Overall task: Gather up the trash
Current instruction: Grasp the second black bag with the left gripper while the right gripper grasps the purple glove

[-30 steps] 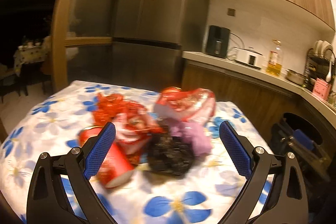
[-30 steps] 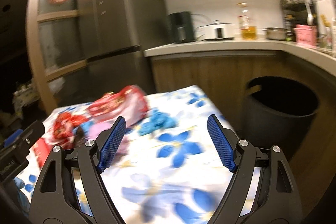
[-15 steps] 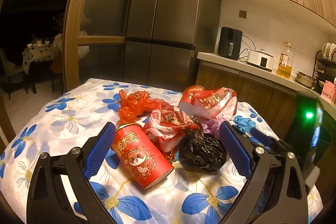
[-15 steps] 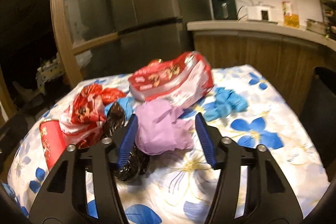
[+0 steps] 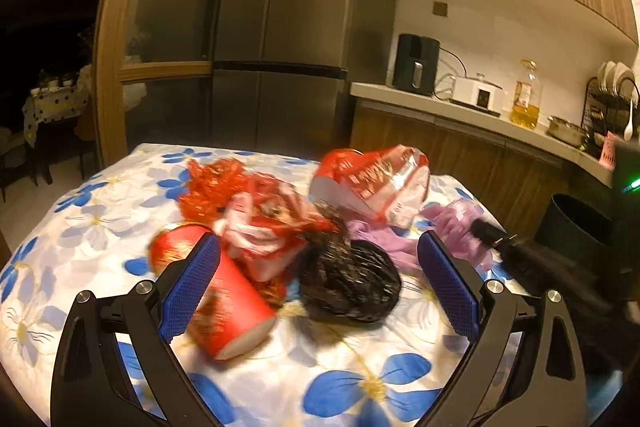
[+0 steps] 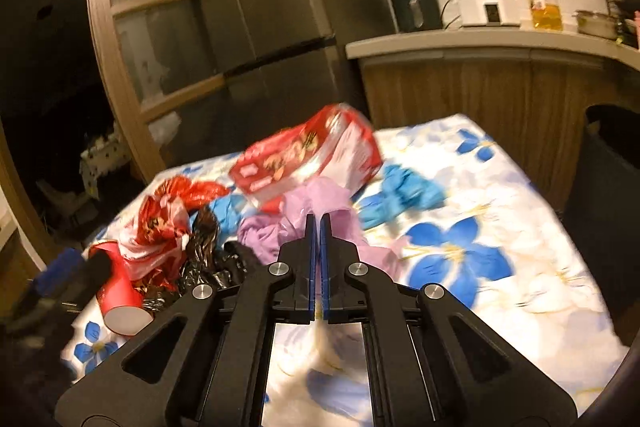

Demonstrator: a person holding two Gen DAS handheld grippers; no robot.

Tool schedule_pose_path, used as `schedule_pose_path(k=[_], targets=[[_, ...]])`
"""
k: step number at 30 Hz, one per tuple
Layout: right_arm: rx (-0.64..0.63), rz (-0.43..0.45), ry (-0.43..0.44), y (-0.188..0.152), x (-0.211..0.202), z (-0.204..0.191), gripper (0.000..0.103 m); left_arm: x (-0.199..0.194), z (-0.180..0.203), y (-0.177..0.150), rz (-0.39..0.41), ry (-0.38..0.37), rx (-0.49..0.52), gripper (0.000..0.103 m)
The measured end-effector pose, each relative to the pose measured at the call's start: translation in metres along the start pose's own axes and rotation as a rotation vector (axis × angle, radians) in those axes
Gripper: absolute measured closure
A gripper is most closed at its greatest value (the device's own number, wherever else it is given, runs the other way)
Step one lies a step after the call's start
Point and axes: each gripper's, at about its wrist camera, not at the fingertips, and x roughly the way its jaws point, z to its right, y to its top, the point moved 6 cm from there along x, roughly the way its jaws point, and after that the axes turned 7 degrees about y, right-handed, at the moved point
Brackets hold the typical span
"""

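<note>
Both cameras ride low and close over the flowered worktop (image 5: 360, 379), each looking forward along its own claw toward the fridge (image 5: 288, 27) at twelve o'clock. They share the litter pile: red paper cup (image 5: 224, 311), black bag (image 5: 352, 287), purple bag (image 6: 316, 207).

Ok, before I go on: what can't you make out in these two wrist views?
- Right wrist view: the right gripper has just closed at the purple bag; its own fingers hide whether film is pinched between them.
- Left wrist view: the print on the red cup is smeared by motion blur and cannot be read.
- Right wrist view: the dark bin is cut off by the right edge; its inside cannot be seen.
</note>
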Motion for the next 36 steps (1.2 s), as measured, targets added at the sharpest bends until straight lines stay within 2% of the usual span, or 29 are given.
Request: schedule_pose_path(k=[6,12,16,24,28,31,32,36], targets=[[0.006,0.07,-0.011,0.008,-0.043,0.008,0.101,0.025,0.031,-0.012,-0.034,0.015,0.047,0.011],[0.007,0.111,-0.016,0.016,-0.069,0.017,0.101,0.054,0.042,-0.02,-0.13,0.059,0.035,0.013],[0.014,0.129,-0.019,0.021,-0.079,0.021,0.101,0.071,0.048,-0.027,-0.196,0.088,0.063,0.028],[0.029,0.143,-0.026,0.022,-0.088,0.026,0.101,0.077,0.043,-0.031,-0.23,0.103,0.051,0.055],[0.036,0.143,-0.026,0.022,-0.091,0.026,0.101,0.071,0.043,-0.029,-0.218,0.102,0.053,0.083],[0.031,0.146,-0.028,0.023,-0.094,0.026,0.101,0.062,0.041,-0.027,-0.207,0.086,0.04,0.094],[0.031,0.149,-0.029,0.023,-0.096,0.026,0.101,0.056,0.041,-0.026,-0.198,0.08,0.037,0.103],[0.025,0.161,-0.034,0.024,-0.103,0.024,0.101,0.023,0.041,-0.02,-0.118,0.06,0.039,0.103]])
